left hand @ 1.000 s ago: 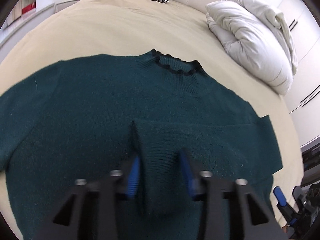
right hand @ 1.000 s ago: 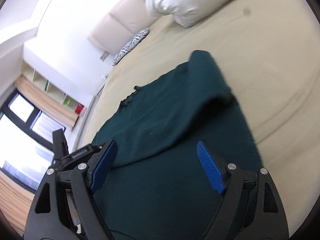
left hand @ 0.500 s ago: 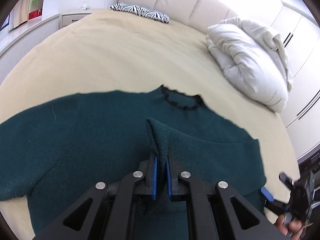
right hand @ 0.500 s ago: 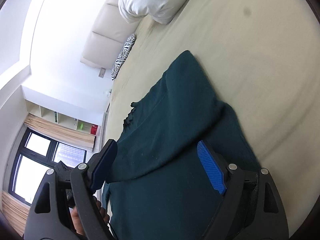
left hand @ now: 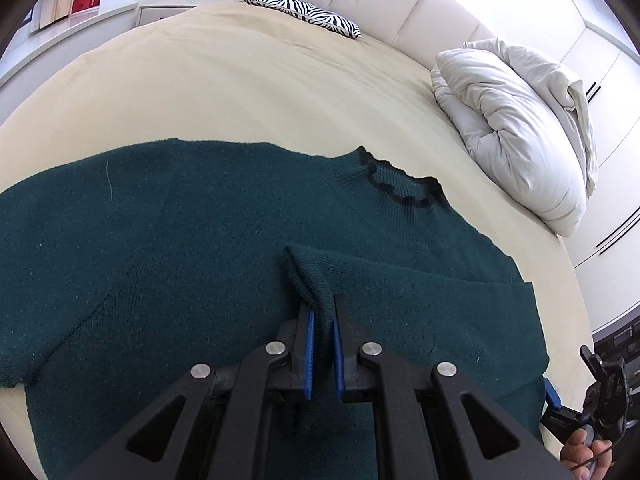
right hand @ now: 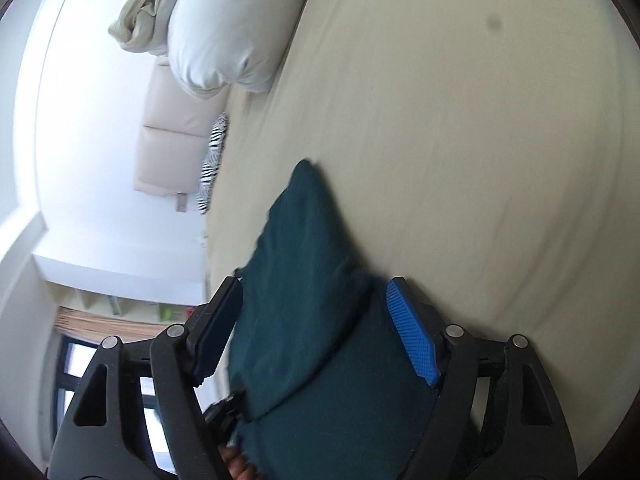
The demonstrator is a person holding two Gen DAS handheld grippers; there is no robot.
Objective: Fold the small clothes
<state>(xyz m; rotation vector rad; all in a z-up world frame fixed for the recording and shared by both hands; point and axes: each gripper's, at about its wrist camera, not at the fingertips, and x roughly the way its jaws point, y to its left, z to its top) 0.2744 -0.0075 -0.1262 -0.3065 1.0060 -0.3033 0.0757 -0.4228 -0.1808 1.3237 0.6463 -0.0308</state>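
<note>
A dark green knit sweater with a black scalloped collar lies spread on the beige bed. Its right sleeve is folded across the body. My left gripper is shut on the cuff end of that sleeve. In the right wrist view the sweater lies between the open fingers of my right gripper, at the garment's right side; the jaws stand wide apart and hold nothing. The right gripper also shows in the left wrist view at the far right.
A bundled white duvet lies at the bed's back right, and a zebra-print pillow at the headboard. A cream headboard and white wardrobe doors bound the bed. Shelves stand at the left.
My left gripper closed on the sleeve cuff and holds it, pulled slightly back. My right gripper rolled and moved in, so the sweater's side now sits between its open fingers.
</note>
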